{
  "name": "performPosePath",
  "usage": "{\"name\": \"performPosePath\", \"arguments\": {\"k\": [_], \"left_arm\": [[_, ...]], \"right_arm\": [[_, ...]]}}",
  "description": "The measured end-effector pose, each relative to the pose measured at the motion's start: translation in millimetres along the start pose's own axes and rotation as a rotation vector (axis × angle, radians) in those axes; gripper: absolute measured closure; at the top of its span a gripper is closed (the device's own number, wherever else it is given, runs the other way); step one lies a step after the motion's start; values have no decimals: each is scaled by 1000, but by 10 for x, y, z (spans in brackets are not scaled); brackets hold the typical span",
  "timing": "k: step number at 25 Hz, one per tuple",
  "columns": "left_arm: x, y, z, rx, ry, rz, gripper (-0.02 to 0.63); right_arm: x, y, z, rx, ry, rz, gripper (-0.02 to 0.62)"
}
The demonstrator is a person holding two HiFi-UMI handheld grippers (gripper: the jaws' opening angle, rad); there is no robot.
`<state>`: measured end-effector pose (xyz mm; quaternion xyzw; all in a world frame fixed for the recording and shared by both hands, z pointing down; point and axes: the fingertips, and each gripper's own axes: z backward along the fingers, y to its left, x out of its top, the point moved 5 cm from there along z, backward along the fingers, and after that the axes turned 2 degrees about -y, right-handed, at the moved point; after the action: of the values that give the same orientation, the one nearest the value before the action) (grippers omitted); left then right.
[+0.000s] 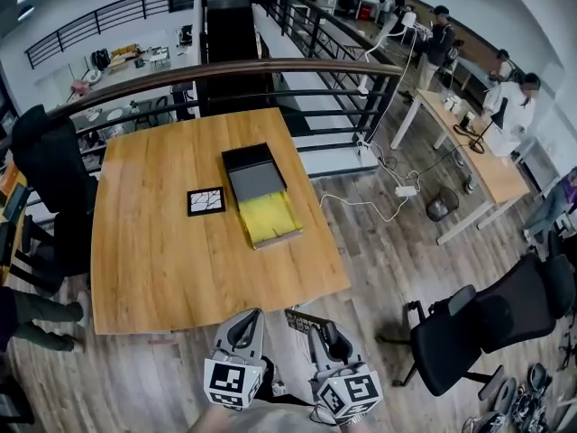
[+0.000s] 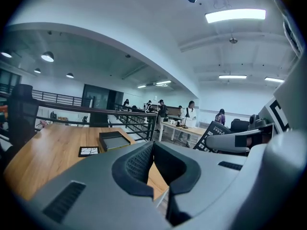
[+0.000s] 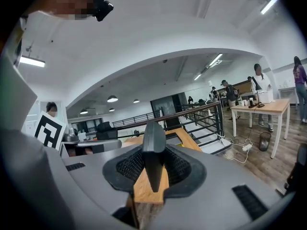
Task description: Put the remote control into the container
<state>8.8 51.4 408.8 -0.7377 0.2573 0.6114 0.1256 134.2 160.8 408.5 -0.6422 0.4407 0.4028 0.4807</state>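
On the wooden table (image 1: 162, 260) lies a black container (image 1: 252, 171) with a grey inside, also in the left gripper view (image 2: 114, 140). A yellow flat piece (image 1: 269, 219) lies against its near end. I cannot make out a remote control in any view. Both grippers hang over the floor in front of the table's near edge, well short of the container. My left gripper (image 1: 245, 330) (image 2: 153, 150) has its jaws together, nothing between them. The right gripper (image 1: 318, 332) (image 3: 154, 147) is likewise shut and empty.
A small black-framed tile (image 1: 206, 201) lies left of the container. Black office chairs stand at the table's left (image 1: 50, 174) and on the floor at right (image 1: 487, 318). A railing (image 1: 270, 69) runs behind the table. A cable with a power strip (image 1: 404, 190) crosses the floor.
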Motion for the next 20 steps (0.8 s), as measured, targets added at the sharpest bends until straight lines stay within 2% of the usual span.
{"name": "performPosePath", "arguments": {"k": [10,20], "left_arm": [[354,925,-568,44,-30,27,594],[465,1291,-913,66,-39,49,594]], "right_arm": [[448,140,-1197,49,-11,78,469],[531,114,-1779,72,26,86,469]]}}
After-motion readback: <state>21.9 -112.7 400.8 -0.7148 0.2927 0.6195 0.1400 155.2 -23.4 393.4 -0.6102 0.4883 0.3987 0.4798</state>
